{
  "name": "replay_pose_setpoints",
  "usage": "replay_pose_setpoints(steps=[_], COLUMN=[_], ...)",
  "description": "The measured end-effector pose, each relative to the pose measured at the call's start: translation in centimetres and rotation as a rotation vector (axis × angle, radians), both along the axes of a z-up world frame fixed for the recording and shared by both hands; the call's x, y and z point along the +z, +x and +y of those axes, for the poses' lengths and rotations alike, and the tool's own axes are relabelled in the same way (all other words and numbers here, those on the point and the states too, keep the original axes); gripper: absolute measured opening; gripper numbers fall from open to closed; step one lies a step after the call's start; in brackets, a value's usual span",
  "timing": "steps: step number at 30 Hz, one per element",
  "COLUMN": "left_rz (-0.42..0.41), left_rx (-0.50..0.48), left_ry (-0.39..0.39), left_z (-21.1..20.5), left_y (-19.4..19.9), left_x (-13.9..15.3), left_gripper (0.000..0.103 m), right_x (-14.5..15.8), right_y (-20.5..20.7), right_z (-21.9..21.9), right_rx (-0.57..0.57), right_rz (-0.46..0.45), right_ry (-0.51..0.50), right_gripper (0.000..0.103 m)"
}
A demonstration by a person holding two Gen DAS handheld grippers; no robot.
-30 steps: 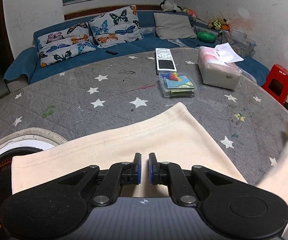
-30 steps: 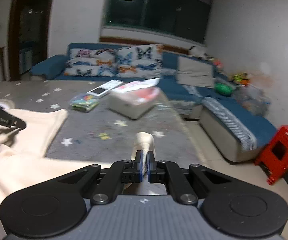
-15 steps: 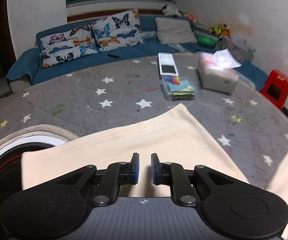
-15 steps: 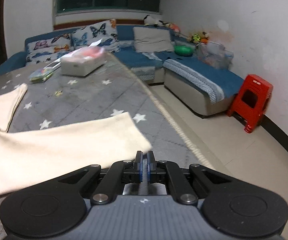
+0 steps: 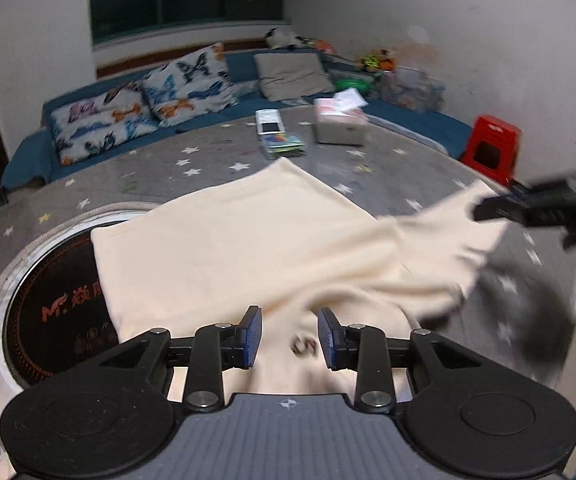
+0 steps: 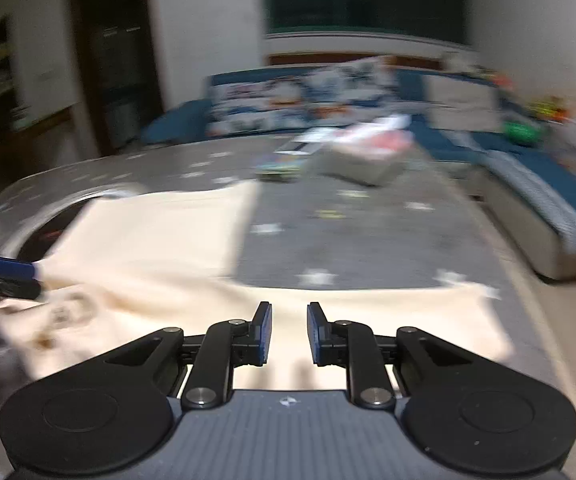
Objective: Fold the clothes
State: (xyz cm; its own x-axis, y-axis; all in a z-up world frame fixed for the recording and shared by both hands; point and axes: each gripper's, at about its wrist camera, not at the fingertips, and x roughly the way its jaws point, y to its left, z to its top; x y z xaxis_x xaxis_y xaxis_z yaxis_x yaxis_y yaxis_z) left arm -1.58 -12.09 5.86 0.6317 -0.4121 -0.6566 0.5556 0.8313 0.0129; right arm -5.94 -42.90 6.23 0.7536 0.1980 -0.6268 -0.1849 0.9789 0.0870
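Note:
A cream garment lies spread on the grey star-patterned table, its sleeve stretched to the right. My left gripper is open above the garment's near part, by a small dark print. My right gripper is open above the sleeve; it also shows in the left wrist view as a dark blur at the sleeve's end. The right wrist view is motion-blurred. The left gripper's blue pad shows at its left edge.
A tissue box, a remote and a small colourful box sit at the table's far side. A round black inset lies under the garment's left edge. A blue sofa and a red stool stand beyond the table.
Both grippers have opened. The right gripper let go of the sleeve, which now lies stretched out on the table. The left gripper has pulled back and risen, showing more of the garment.

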Motion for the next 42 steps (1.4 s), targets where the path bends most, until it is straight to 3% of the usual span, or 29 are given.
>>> replay_pose_setpoints(steps=[8,15,21,22,23,24,35,37,39,42], left_rz=[0.014,-0.005,-0.005,-0.006,-0.008,-0.01,-0.007,0.007,0.021,0.006], left_rx=[-0.007,-0.019,-0.023,-0.023,-0.022,-0.022,-0.047,-0.055,-0.072,-0.073], left_ry=[0.018,0.029,0.044,0.043,0.044,0.044,0.055,0.057,0.047,0.037], left_z=[-0.4,-0.4,-0.2,-0.1,-0.1,-0.1,-0.5,-0.5,-0.4,-0.2], left_y=[-1.5,-2.1,-2.3,-2.3,-2.3,-2.3,-2.4,-2.4,-2.7,-3.5], left_x=[-1.5,-2.0,-2.6,-2.7,-2.6,-2.6,-3.0,-3.3,-3.3,-2.8], left_gripper=[0.034,0.034,0.034,0.034,0.034,0.034,0.035,0.031,0.009,0.005], right_x=[1.1,-0.1,-1.9,-2.2,-2.4,-2.6,0.1,0.0,-0.1,-0.1], right_y=[-0.8,-1.0,0.1,0.2,0.3,0.4,-3.1,-3.4,-3.6,-3.7], right_z=[8.0,12.6,13.5,13.6,13.7,13.7,11.7,11.5,11.3,11.3], right_rx=[0.345,0.495,0.505,0.504,0.502,0.501,0.479,0.475,0.471,0.474], right_rz=[0.011,0.015,0.043,0.047,0.052,0.056,0.017,0.029,0.034,0.029], right_ry=[-0.014,-0.13,-0.174,-0.18,-0.187,-0.193,-0.147,-0.148,-0.153,-0.152], right_gripper=[0.021,0.029,0.028,0.025,0.012,0.007,0.004,0.004,0.004,0.004])
